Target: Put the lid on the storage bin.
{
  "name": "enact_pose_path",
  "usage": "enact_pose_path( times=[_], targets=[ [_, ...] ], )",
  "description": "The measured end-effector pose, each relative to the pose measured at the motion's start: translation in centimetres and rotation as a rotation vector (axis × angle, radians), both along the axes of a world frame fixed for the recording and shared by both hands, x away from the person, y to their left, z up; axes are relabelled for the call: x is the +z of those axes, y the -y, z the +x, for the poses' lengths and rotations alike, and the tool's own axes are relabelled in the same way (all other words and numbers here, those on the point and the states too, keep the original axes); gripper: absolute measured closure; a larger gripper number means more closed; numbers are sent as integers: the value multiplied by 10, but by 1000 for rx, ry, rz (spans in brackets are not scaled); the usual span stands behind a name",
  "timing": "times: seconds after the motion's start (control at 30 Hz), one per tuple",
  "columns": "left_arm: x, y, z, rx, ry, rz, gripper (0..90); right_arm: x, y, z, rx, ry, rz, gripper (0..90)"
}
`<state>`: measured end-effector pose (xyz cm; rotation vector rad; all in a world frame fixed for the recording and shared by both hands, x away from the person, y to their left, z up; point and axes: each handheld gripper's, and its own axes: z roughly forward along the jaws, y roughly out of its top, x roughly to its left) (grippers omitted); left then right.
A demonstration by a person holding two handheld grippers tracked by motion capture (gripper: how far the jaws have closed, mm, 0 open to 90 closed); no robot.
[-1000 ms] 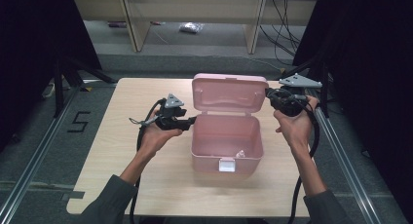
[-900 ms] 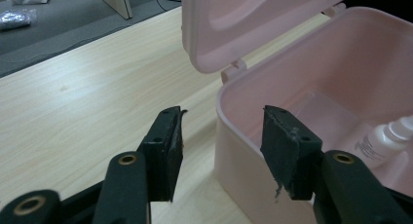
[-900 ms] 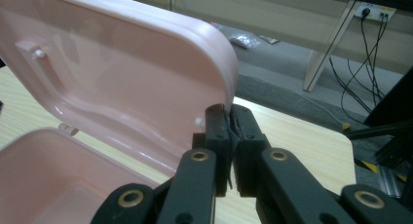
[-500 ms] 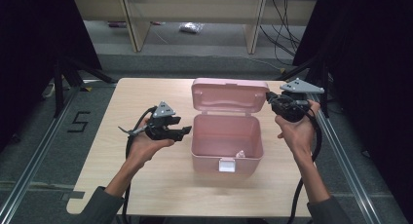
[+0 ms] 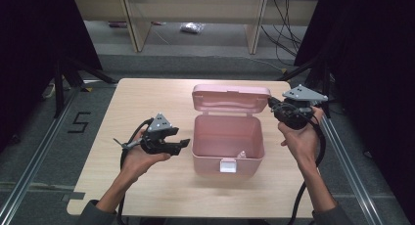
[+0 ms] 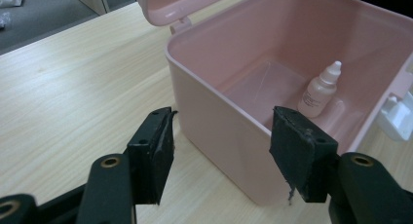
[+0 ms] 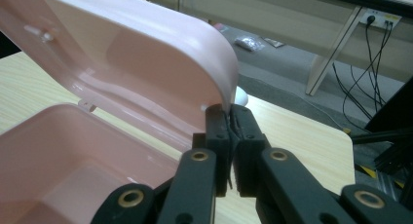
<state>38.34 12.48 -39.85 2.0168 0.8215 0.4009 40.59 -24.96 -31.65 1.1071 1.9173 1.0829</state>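
a pale pink plastic box (image 5: 226, 146) with rounded corners stands near the middle of the light wooden bench (image 5: 147, 98), its white front latch (image 5: 227, 165) facing the person. the box's hinged pink lid (image 5: 231, 97) stands raised at the far side, tilted back past upright. inside the box, on its floor near the front right corner, a small white squeeze bottle with a pointed cap (image 6: 320, 91) stands upright; in the high view it shows as a small pale shape (image 5: 241, 155) just behind the latch.

the right tool (image 7: 231, 118) has its jaws pinched nearly together on the right-hand edge of the raised lid, whose rim sits between the two black pads; in the high view this tool (image 5: 272, 103) touches the lid's right end, with the right hand (image 5: 299, 137) beside the box.

the left tool (image 6: 221, 141) has its jaws standing wide, and they have just been opening; nothing is pressed between them, though the near corner of the box's wall shows through the gap. in the high view the left tool (image 5: 184, 144) lies level in the left hand (image 5: 142, 159), its tips just beside the box's left wall and apart from it.
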Motion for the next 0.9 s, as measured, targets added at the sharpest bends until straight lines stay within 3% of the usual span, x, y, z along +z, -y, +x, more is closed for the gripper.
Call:
enact_pose_path(
  times=[0.03, 0.07, 0.13, 0.2, 0.23, 0.3, 0.33, 0.47, 0.53, 0.57, 0.63, 0.7, 0.73, 0.83, 0.87, 0.9],
  targets=[
    [-1, 0, -1, -1, -1, -5, 411, 0, 0, 0, 4, 11, -10, 878],
    [-1, -1, -2, -1, 1, -4, 411, -1, -2, -2, -9, -12, 17, 877],
    [-1, -2, -5, -2, 1, -7, 411, -1, -1, -2, -2, 15, -4, 877],
    [-3, -2, -8, -3, -1, -20, 411, -1, -1, -4, -3, -12, 9, 877],
    [-3, -2, -10, -8, -2, -13, 411, -2, -1, -3, 3, 10, 1, 877],
    [-4, -3, -13, -14, -2, -5, 410, -4, -1, -6, 2, 12, 6, 877],
    [-5, -3, -15, -22, -10, 3, 409, -4, 1, -6, 11, 20, -16, 877],
    [-8, -3, -21, -27, -12, -11, 406, -5, 1, -11, 23, 10, -15, 875],
    [-9, -4, -23, -31, -12, 1, 402, -6, 1, -13, 18, 18, -5, 874],
    [-10, -4, -25, -27, -13, -19, 401, -7, 1, -14, 16, 11, 0, 874],
    [-11, -6, -29, -37, -15, 2, 397, -7, 2, -16, 22, 12, -5, 872],
    [-14, -5, -32, -30, -16, -23, 391, -9, 2, -17, 22, 23, -7, 872],
    [-14, -7, -33, -36, -16, -3, 386, -10, 2, -19, 19, 15, 6, 871],
    [-17, -8, -37, -24, -16, -3, 376, -11, 3, -21, 31, 11, -2, 870],
    [-18, -8, -39, -21, -23, -21, 375, -12, 3, -21, 33, 19, -1, 869],
    [-19, -9, -40, -31, -19, -3, 373, -13, 3, -23, 28, 16, 9, 869]
  ],
)
